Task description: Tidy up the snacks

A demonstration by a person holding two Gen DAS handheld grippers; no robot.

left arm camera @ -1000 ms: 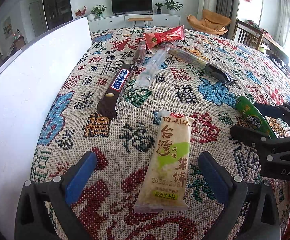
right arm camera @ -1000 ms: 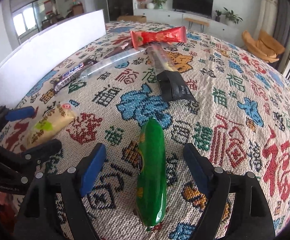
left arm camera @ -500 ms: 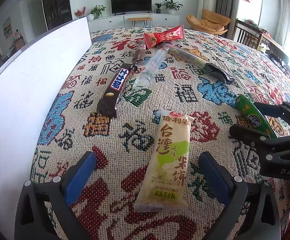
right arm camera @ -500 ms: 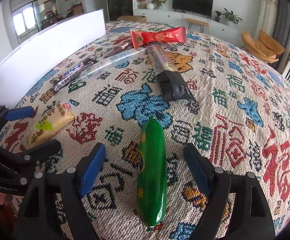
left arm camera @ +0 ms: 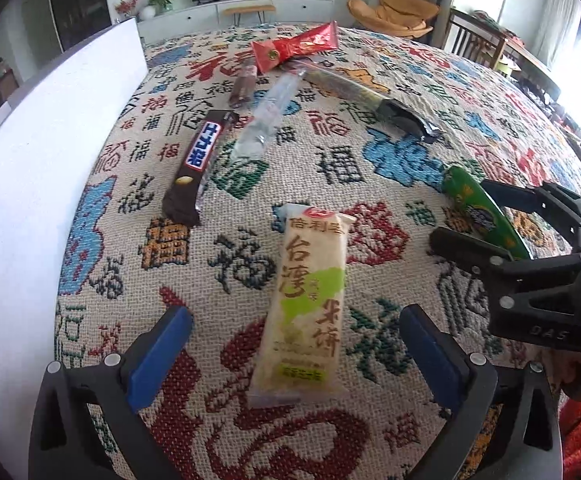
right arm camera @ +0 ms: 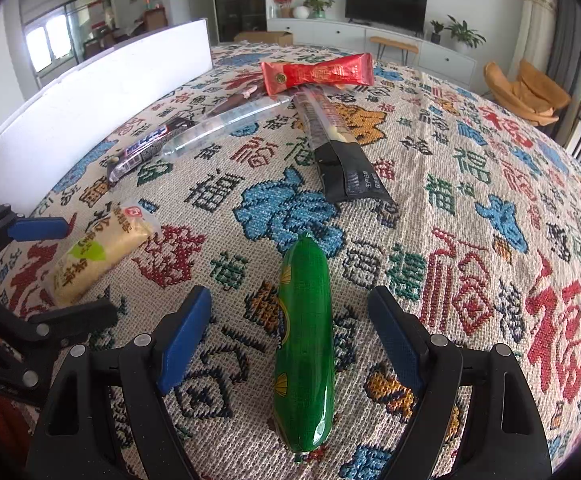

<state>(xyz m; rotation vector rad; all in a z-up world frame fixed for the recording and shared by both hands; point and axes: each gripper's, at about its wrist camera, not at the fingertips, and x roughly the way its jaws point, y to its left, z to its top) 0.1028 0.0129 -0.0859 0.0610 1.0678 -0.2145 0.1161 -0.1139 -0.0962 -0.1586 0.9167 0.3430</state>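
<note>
My left gripper (left arm camera: 296, 350) is open, its blue pads on either side of a cream rice-cracker pack (left arm camera: 308, 300) that lies flat on the patterned cloth. My right gripper (right arm camera: 290, 334) is open around a green sausage-shaped snack (right arm camera: 304, 344), also lying on the cloth. The green snack also shows in the left wrist view (left arm camera: 480, 210), between the right gripper's black fingers (left arm camera: 466, 246). The cracker pack shows in the right wrist view (right arm camera: 98, 252), next to the left gripper's blue pad (right arm camera: 36, 228).
Farther back lie a dark chocolate bar (left arm camera: 196, 162), a clear packet (left arm camera: 268, 118), a thin brown stick (left arm camera: 244, 86), a red pack (left arm camera: 294, 46) and a long black-ended pack (left arm camera: 374, 98). A white board (left arm camera: 42, 184) stands along the left edge.
</note>
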